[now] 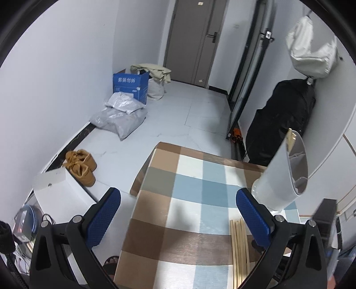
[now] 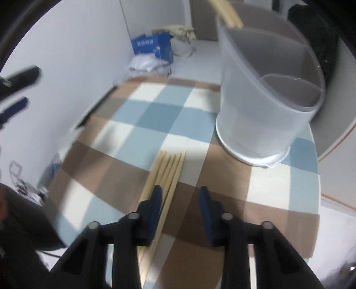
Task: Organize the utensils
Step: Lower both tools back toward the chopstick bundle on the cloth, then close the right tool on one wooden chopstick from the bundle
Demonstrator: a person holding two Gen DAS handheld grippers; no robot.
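Several wooden chopsticks (image 2: pixel 167 172) lie side by side on the checkered tablecloth (image 2: pixel 138 115). My right gripper (image 2: pixel 181 199) hangs just above their near part, pointing steeply down. Its jaws stand a narrow gap apart with only cloth between them, and its left finger (image 2: pixel 154 206) overlaps the bundle. A white divided utensil holder (image 2: pixel 264 111) stands at the table's far right with a few chopsticks (image 2: pixel 227 12) in its back compartment. My left gripper (image 1: pixel 178 213) is wide open and empty over the cloth's left side. The holder (image 1: pixel 282 175) and the loose chopsticks (image 1: pixel 240 242) lie to its right.
The table's left edge (image 1: pixel 138 200) drops to a tiled floor with brown shoes (image 1: pixel 81 165), a white box (image 1: pixel 57 191), grey bags (image 1: pixel 120 117) and a blue carton (image 1: pixel 131 86). A black bag (image 1: pixel 282 124) leans on the right wall. A grey door (image 1: pixel 191 40) is at the back.
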